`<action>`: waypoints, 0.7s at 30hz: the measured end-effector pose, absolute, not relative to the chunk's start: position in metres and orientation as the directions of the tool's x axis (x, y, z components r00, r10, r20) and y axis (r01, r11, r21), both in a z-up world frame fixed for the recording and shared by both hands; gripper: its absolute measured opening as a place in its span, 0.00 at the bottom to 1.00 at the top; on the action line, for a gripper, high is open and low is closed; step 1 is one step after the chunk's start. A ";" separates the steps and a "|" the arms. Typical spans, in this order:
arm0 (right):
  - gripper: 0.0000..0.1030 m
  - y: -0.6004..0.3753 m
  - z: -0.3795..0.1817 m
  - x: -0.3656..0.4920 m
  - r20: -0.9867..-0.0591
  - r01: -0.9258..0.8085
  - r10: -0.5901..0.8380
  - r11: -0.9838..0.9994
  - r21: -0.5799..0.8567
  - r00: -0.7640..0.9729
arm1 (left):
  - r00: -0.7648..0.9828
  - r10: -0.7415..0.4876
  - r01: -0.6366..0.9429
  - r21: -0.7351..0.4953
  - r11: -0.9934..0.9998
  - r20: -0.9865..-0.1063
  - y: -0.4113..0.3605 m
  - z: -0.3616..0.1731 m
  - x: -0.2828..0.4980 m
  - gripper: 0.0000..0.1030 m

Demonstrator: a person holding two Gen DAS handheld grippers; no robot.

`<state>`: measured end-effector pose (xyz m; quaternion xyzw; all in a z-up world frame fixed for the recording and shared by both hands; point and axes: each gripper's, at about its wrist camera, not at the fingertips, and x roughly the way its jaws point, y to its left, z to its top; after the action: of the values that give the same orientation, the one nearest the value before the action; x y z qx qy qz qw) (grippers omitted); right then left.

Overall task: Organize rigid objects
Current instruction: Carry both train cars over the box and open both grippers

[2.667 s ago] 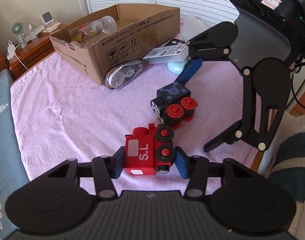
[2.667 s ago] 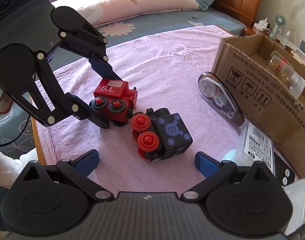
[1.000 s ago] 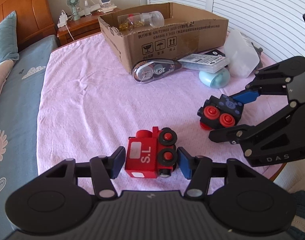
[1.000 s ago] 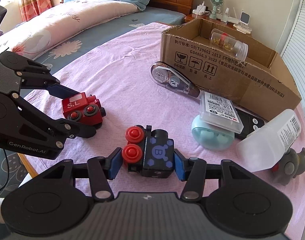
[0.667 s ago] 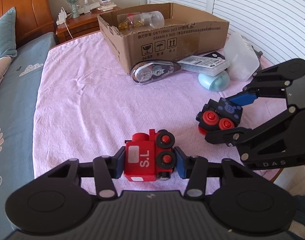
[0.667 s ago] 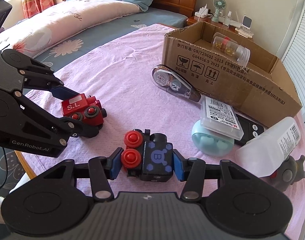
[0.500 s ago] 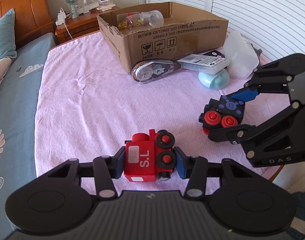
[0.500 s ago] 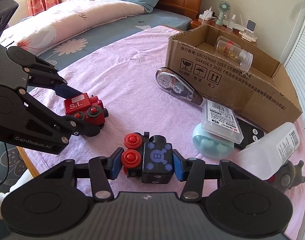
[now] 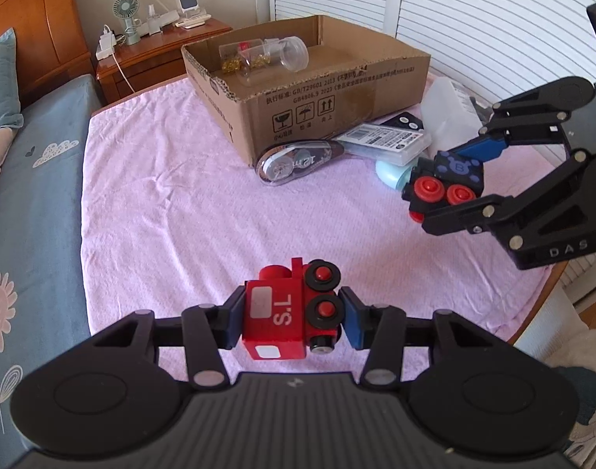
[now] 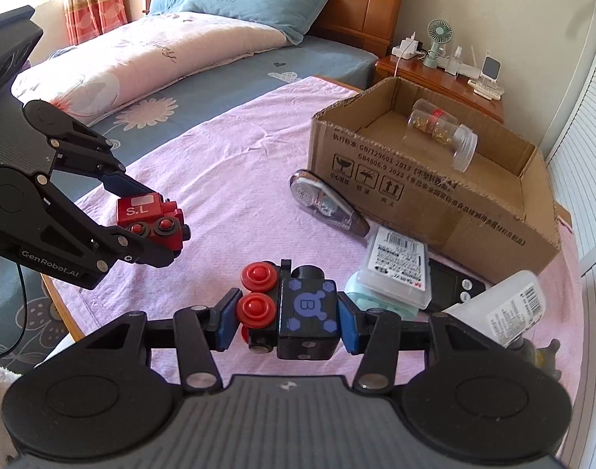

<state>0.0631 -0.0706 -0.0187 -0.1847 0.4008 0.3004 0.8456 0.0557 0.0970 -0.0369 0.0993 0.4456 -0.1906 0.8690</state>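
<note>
My left gripper (image 9: 292, 318) is shut on a red toy engine (image 9: 286, 316) marked "S.L", held just above the pink cloth (image 9: 173, 226). My right gripper (image 10: 284, 322) is shut on a black toy engine (image 10: 298, 310) with red wheels and a blue "B" mark, also lifted off the cloth. In the left wrist view the black toy engine (image 9: 444, 187) shows at right in the right gripper (image 9: 448, 185). In the right wrist view the red toy engine (image 10: 149, 217) shows at left in the left gripper (image 10: 147, 221). An open cardboard box (image 9: 337, 90) stands at the back with a clear jar (image 9: 266, 56) inside.
By the box lie a clear tape dispenser (image 9: 298, 158), a labelled flat case (image 9: 384, 140) on a pale blue oval (image 10: 376, 306), a black remote (image 10: 450, 283) and a white bottle (image 10: 509, 306). A bed (image 10: 173, 62) and a wooden nightstand (image 9: 153, 52) border the cloth.
Both grippers have risen, lifting the red engine and the black engine off the cloth. The box now looks lower and its inside shows more.
</note>
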 end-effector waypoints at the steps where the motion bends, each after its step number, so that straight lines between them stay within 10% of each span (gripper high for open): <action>1: 0.54 -0.073 -0.012 0.065 -0.782 -0.653 0.361 0.754 -0.076 0.508 | 0.530 -0.250 0.424 -0.002 0.906 -0.810 0.097 -0.033 0.058 0.47; 21: 0.54 -0.137 0.047 0.220 -0.694 -0.408 0.205 0.902 -0.140 0.691 | 0.626 -0.275 0.433 0.032 0.901 -0.730 0.069 0.041 0.163 0.47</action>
<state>0.2201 -0.1371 0.0465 -0.1428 0.3554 0.1685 0.9082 0.1633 0.0688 0.0405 0.1029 0.3850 -0.1975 0.8956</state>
